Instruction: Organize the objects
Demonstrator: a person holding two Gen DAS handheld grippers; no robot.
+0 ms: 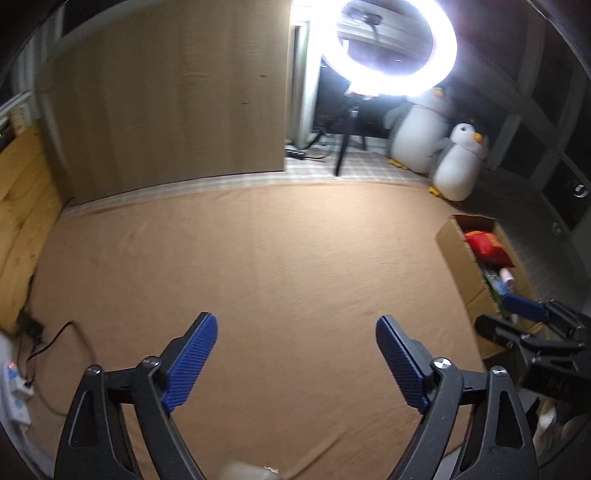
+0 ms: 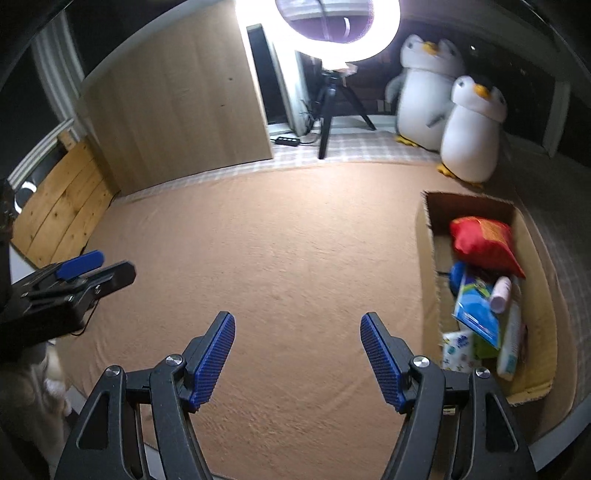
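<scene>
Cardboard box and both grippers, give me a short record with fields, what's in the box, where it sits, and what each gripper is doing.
surface: tan blanket
box: cardboard box, open top, on the blanket's right side
box contents: red snack bag, blue packet, pink-capped bottle, white tube, tissue pack
left gripper: open, holding nothing, above the blanket
right gripper: open, holding nothing, left of the box
background: two penguin plushies, ring light on a tripod

Box [image 2: 428,258] w/ snack bag [image 2: 484,240] inside sits right on blanket [image 2: 277,240]; penguins [image 2: 469,136] behind.
</scene>
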